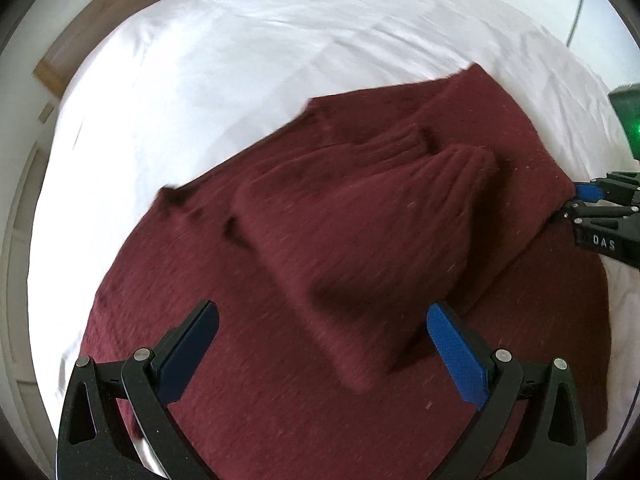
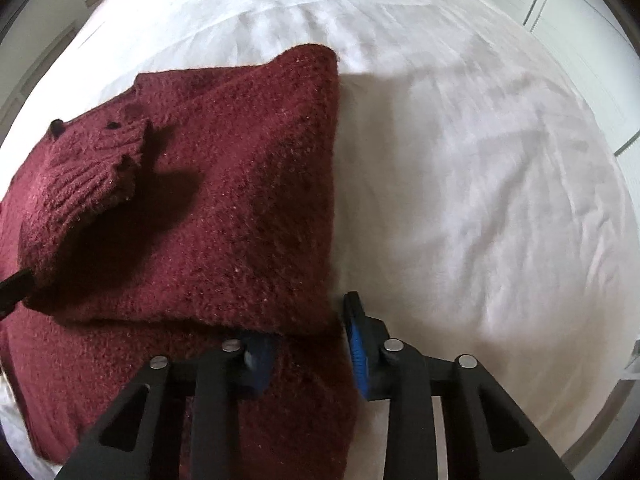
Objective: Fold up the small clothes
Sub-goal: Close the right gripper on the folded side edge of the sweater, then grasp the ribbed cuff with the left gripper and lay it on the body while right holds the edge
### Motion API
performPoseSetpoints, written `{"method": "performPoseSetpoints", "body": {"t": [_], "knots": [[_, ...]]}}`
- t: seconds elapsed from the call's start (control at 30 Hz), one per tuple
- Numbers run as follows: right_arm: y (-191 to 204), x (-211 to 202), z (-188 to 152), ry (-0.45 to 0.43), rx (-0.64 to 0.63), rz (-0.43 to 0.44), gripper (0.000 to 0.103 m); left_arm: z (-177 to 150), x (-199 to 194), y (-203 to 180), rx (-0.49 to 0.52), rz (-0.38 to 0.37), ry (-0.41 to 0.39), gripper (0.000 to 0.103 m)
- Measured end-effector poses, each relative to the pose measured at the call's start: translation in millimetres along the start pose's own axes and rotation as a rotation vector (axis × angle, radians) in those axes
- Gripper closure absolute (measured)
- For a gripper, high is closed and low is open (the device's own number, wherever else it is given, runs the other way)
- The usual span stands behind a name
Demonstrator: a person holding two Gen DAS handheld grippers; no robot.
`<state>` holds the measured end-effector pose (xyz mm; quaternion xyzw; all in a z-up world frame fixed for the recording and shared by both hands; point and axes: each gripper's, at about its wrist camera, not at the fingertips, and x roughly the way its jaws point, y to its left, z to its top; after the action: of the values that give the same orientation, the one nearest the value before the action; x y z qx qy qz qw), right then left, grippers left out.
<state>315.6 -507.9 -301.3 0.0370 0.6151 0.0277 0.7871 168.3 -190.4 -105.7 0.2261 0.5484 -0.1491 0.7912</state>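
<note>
The left gripper (image 1: 322, 344) hovers with fingers spread wide over the maroon sweater (image 1: 340, 240), touching nothing. At three o'clock in the left wrist view, the right gripper (image 1: 576, 200), lettered "DAS", meets a folded edge. Its fingers (image 2: 358, 344) stand partly apart, the left pad (image 2: 260, 356) tucked under the fold; whether they grip is unclear. The sweater lies on a white bedsheet (image 2: 460, 140), a ribbed cuff (image 2: 100, 168) at ten o'clock.

Soft, even daylight washes the white bedsheet (image 2: 460, 152), which is nearly blown out at the far side. A dark shadow pools on the maroon sweater (image 2: 240, 200) beside its ribbed cuff. Fisheye distortion curves both views into black corners; slight motion blur softens the knit in the left wrist view.
</note>
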Motion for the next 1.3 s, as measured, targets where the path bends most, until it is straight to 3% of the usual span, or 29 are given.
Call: {"method": "performPoseSetpoints", "body": {"t": [0.33,0.53,0.57,0.67,0.8,0.83,1.17,1.3], "knots": [[-34.7,5.6,-6.0,-0.004,0.033,0.064,0.072,44.6,37.5,-49.7,0.107,0.046,0.054,0.001],[-42.1,16.7,-15.7,-0.01,0.041,0.072,0.071,58.0,63.3,-62.2,0.106,0.044,0.118,0.002],[-42.3,18.3,-18.2,-0.011,0.041,0.073,0.071,58.1,65.2,-60.6,0.095,0.031,0.118,0.005],[-32.2,24.0,-18.7,-0.012,0.042,0.072,0.071,58.7,70.1,-50.1,0.05,-0.038,0.127,0.028],[-33.2,25.8,-20.5,-0.013,0.042,0.066,0.071,60.5,64.7,-34.0,0.009,-0.037,0.109,0.079],[-32.0,26.6,-21.6,-0.013,0.042,0.063,0.071,61.0,62.2,-29.5,-0.003,-0.033,0.098,0.084],[-17.4,20.4,-19.9,-0.011,0.044,0.051,0.071,37.4,34.7,47.8,-0.205,-0.088,-0.003,0.084],[-13.7,20.1,-21.9,-0.017,0.041,0.043,0.071,22.2,40.6,75.6,-0.309,-0.117,-0.003,0.083]]}}
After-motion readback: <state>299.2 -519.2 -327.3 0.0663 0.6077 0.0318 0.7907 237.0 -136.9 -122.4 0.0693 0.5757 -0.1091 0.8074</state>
